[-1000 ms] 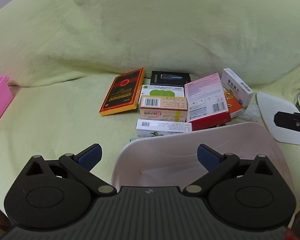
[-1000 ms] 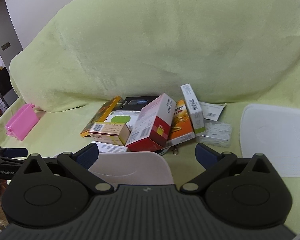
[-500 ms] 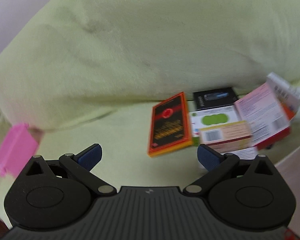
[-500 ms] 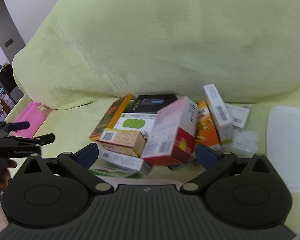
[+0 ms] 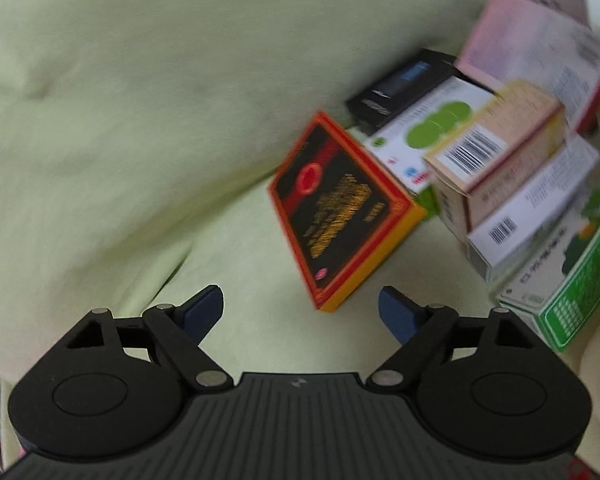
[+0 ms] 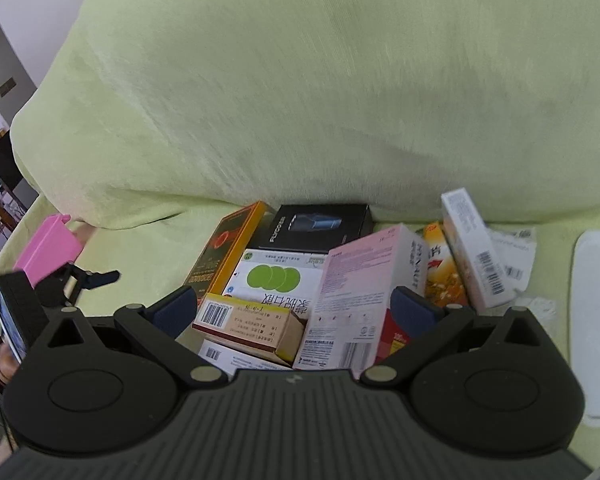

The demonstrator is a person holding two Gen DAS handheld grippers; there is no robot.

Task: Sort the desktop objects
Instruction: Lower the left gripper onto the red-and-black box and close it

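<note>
Left wrist view looked forward along its open fingers, tilted, close to the orange-black box (image 5: 342, 210) at frame centre, box pile (image 5: 512, 152) at right; blurred. Right wrist view looked down from nearer above the same pile (image 6: 300, 280), green blanket (image 6: 300, 100) filling the upper frame, white lid (image 6: 596, 320) at right edge. Shared both: orange-black box (image 6: 224, 256), black box (image 6: 316, 226), green-dot box (image 6: 272, 280). Left gripper (image 6: 88, 278) seen at left edge of right view.

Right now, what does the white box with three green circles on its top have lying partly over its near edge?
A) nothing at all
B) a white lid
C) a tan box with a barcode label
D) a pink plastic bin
C: in the right wrist view the tan box with a barcode label overlaps the near edge of the white box with green circles.
</note>
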